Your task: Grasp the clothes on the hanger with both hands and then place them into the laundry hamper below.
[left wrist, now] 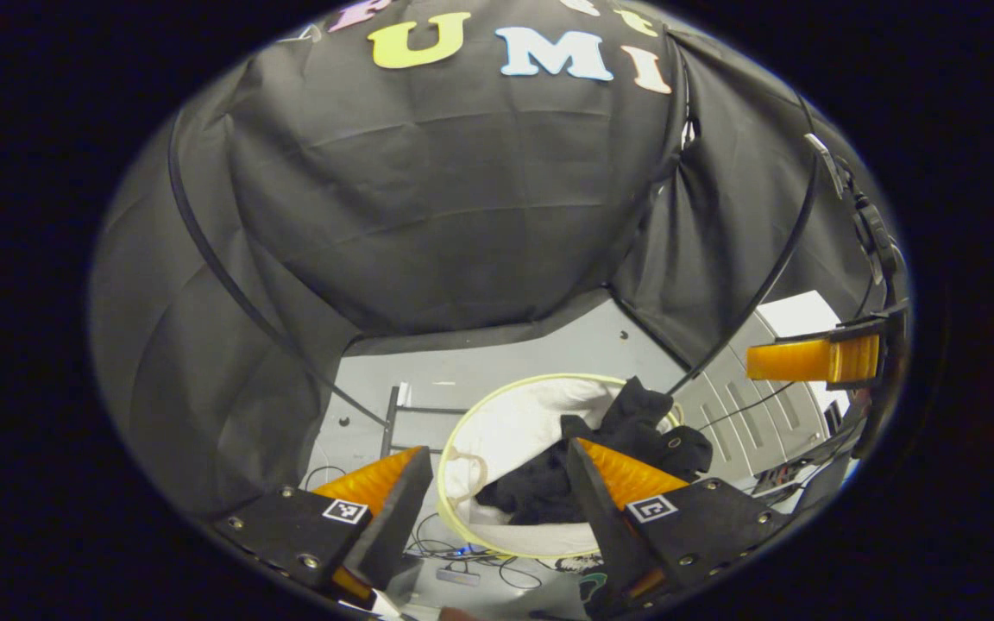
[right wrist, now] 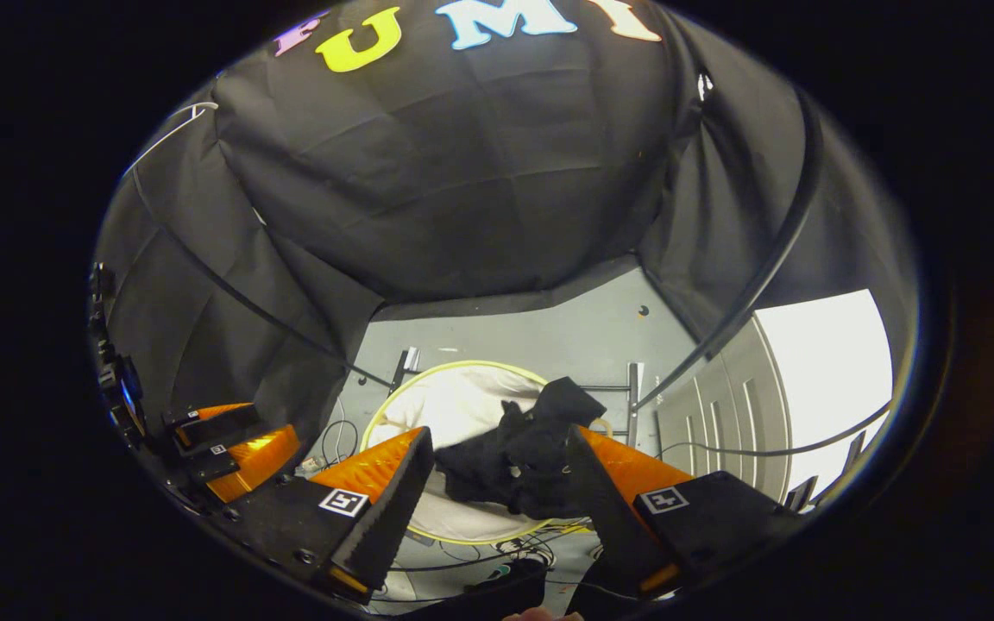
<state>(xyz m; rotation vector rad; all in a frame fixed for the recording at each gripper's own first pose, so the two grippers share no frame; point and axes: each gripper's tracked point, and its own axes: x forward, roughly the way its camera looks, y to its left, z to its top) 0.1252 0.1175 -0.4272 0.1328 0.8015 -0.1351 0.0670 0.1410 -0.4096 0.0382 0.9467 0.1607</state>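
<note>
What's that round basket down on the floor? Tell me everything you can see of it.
The hamper is a round, open-topped tub with a thin pale yellow-green hoop as its rim and white walls that look like soft fabric. It stands upright on the grey floor, below both grippers. A crumpled black garment lies inside, piled toward one side and lapping over the rim. A loop handle shows on the wall. Cables lie on the floor beside it.
</note>
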